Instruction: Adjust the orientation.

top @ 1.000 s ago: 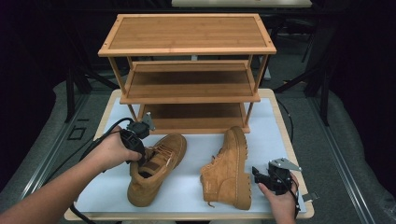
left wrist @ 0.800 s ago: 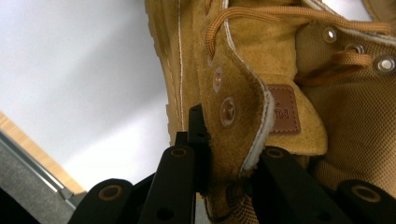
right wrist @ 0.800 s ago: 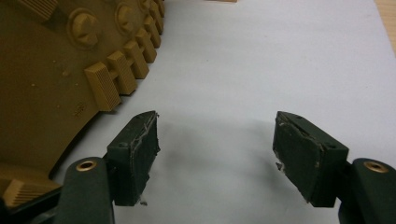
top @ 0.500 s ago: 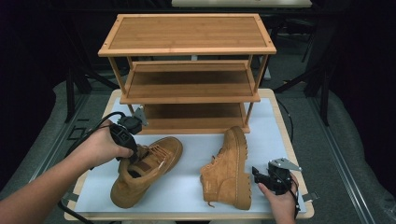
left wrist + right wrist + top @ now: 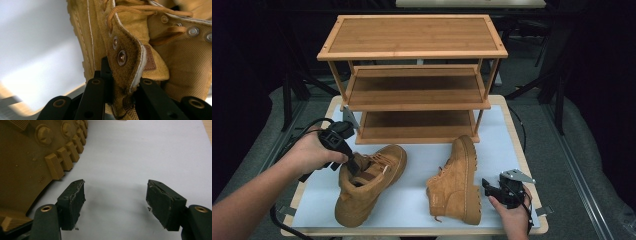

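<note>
Two tan suede boots sit on the white table mat. The left boot (image 5: pixel 364 185) is tilted, its toe toward the front left, and my left gripper (image 5: pixel 353 165) is shut on its collar flap (image 5: pixel 126 62), the flap pinched between the two black jaws. The right boot (image 5: pixel 457 182) lies on its side with the lugged sole (image 5: pixel 27 162) turned to the right. My right gripper (image 5: pixel 490 187) rests on the mat just right of that sole, open, with nothing between its pads (image 5: pixel 73 202).
A three-tier bamboo shoe rack (image 5: pixel 414 52) stands at the back of the table, all shelves bare. The white mat (image 5: pixel 422 165) has open space between the boots and in front of the rack. Cables trail off the left edge.
The left gripper has pulled the left boot leftward and toward the front, tilting it, with its grip on the collar held. The right gripper and right boot have stayed still.
</note>
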`<act>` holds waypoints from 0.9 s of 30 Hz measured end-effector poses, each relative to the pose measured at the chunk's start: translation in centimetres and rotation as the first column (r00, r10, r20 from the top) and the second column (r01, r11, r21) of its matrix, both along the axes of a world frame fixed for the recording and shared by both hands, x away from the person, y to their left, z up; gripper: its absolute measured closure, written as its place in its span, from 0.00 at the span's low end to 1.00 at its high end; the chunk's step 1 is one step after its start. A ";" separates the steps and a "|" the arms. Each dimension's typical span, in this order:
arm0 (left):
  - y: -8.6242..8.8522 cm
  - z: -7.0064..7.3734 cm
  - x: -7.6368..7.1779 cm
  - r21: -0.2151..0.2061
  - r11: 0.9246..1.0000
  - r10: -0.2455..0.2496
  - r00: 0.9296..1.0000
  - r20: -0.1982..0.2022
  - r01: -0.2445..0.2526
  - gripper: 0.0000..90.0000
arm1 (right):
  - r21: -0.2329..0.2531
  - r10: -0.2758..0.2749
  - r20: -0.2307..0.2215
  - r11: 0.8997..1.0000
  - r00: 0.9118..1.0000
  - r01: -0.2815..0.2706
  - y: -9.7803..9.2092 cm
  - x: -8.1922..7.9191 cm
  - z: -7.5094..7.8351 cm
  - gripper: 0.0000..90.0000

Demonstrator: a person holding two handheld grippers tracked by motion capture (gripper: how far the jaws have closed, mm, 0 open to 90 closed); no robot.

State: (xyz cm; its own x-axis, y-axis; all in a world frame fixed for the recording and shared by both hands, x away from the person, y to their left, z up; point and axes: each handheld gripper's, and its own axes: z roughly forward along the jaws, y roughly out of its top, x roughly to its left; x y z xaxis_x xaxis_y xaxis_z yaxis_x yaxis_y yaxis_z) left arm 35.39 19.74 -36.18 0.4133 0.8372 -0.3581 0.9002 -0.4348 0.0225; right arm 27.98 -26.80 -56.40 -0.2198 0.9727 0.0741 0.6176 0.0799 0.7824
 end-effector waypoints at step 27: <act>3.8 5.2 -2.3 -0.535 0.828 0.195 0.981 -0.006 -0.168 0.91 | 0.002 0.001 -0.002 1.000 1.000 -0.001 0.0 0.0 -0.1 0.33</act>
State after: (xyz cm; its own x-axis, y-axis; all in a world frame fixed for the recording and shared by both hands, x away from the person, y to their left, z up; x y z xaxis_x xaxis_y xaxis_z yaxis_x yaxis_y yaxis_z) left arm 33.07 23.56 -30.94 0.3004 0.5855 -0.7529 0.9537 -0.1727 0.2462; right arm 28.00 -26.85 -56.47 -0.2204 0.9724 0.0761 0.6194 0.0792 0.7811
